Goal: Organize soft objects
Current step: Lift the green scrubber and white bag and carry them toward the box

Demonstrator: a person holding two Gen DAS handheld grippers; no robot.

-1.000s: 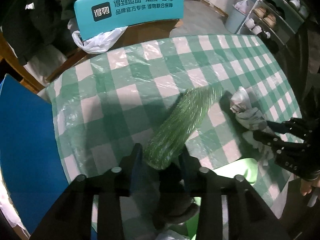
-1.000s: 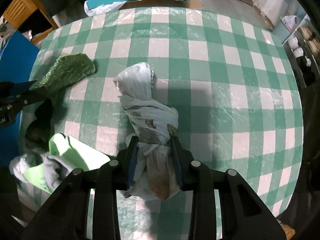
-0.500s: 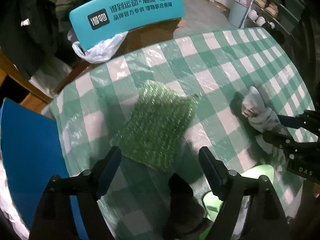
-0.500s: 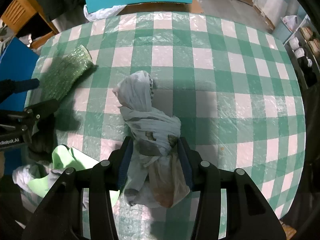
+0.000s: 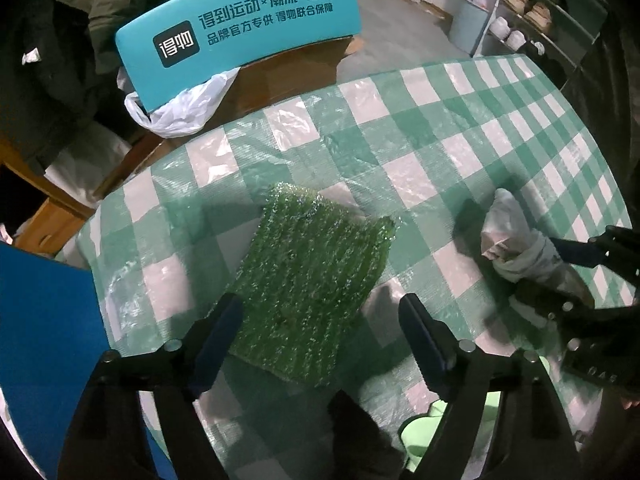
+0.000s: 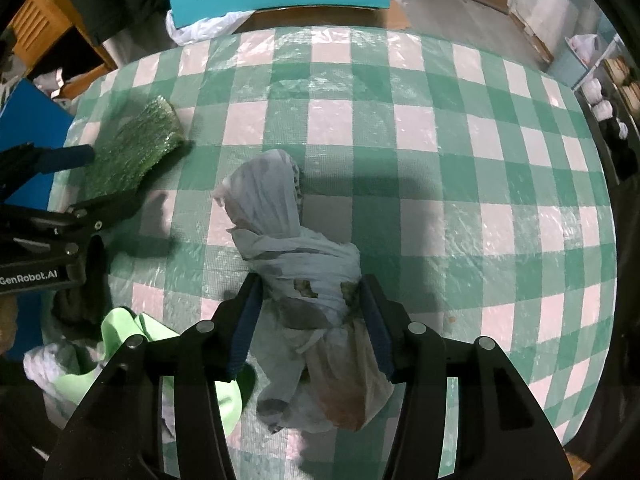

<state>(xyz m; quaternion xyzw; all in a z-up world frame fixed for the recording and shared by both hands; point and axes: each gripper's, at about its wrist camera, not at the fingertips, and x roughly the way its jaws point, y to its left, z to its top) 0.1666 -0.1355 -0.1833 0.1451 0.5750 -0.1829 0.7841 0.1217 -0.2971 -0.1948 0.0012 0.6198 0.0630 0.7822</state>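
Observation:
A green glittery scouring cloth (image 5: pixel 312 284) lies flat on the green-and-white checked tablecloth (image 5: pixel 400 136); it also shows in the right wrist view (image 6: pixel 132 152). My left gripper (image 5: pixel 320 324) is open just above its near edge, jaws wide apart. A knotted pale grey rag bundle (image 6: pixel 296 256) lies on the table, also seen in the left wrist view (image 5: pixel 516 240). My right gripper (image 6: pixel 308 304) is open, its pads to either side of the bundle's near half.
A light green cloth (image 6: pixel 156 348), a dark cloth (image 6: pixel 80 300) and a white cloth (image 6: pixel 40 364) lie piled at the near left table edge. A teal chair back (image 5: pixel 240 32) with a white plastic bag (image 5: pixel 180 108) stands beyond the far edge. A blue board (image 5: pixel 44 352) stands at left.
My left gripper opened and let the green cloth drop flat onto the table, then drew back. My right gripper opened off the rag bundle, which now rests on the table.

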